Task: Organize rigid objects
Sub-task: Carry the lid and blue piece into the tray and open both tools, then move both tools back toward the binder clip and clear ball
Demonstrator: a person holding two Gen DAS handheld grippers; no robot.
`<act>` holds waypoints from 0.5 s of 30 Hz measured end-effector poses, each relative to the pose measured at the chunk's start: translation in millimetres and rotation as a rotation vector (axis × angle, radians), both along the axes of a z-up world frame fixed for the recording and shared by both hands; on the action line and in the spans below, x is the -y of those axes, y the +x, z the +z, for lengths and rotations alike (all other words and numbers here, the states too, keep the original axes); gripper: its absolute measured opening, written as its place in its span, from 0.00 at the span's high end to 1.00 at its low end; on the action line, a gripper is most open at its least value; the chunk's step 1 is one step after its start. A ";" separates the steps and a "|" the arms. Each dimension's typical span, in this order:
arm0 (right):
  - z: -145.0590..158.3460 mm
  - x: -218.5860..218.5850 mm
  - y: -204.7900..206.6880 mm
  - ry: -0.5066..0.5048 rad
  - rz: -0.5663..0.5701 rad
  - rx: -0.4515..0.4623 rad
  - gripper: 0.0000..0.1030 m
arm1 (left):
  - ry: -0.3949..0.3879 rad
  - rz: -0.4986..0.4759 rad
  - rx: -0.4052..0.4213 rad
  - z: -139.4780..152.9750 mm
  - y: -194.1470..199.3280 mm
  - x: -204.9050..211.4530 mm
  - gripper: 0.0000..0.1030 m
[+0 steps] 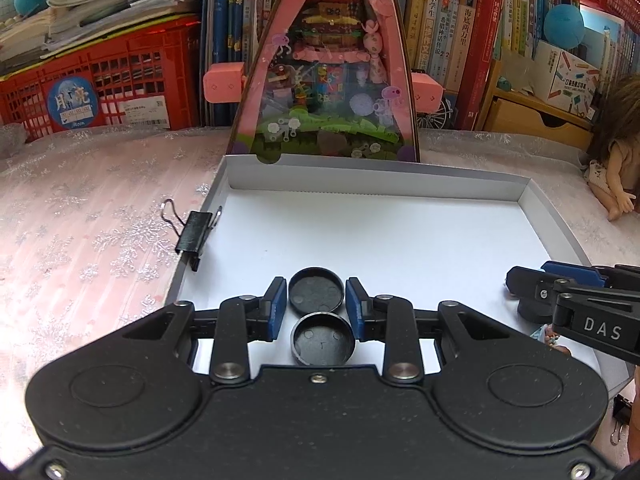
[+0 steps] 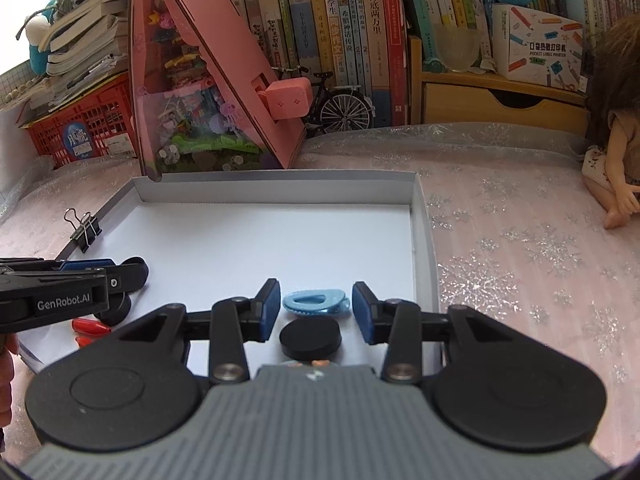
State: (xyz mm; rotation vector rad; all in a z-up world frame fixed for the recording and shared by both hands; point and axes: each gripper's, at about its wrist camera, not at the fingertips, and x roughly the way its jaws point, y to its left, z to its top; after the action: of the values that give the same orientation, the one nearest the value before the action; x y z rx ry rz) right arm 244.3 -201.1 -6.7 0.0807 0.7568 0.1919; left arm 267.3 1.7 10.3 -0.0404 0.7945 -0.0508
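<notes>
While two black caps [image 1: 316, 289] lie inside the white tray [image 1: 400, 240], straddled untouched by the left gripper [image 1: 316, 308], fingers wide. Same for the right gripper [image 2: 315, 312], spread around a blue clip [image 2: 316, 302] and black disc [image 2: 310, 338].

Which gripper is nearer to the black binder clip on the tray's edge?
Left. The left gripper sits near the binder clip on the tray's left wall; the right gripper is across the tray, by its right wall.

two black caps [image 1: 316, 289] in white tray [image 1: 400, 188]
</notes>
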 end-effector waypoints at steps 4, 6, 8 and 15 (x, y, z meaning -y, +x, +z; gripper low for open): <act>8.1 -0.3 -8.6 -0.010 0.001 0.041 0.41 | -0.012 0.005 0.022 5.8 -10.5 -2.1 0.60; 12.5 0.3 -13.8 -0.012 -0.002 0.060 0.38 | -0.010 0.004 0.040 9.9 -17.2 -1.6 0.57; 17.0 1.7 -19.5 -0.011 0.000 0.078 0.36 | 0.000 -0.005 0.060 14.5 -24.5 0.3 0.52; 29.4 8.3 -46.3 -0.024 0.001 0.146 0.27 | -0.017 -0.043 0.129 30.5 -66.8 4.3 0.42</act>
State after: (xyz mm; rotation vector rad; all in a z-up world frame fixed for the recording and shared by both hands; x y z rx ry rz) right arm 198.0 -209.3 22.7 0.0433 0.6137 0.1879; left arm 200.5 -2.6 40.8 -0.0358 0.6658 -0.0999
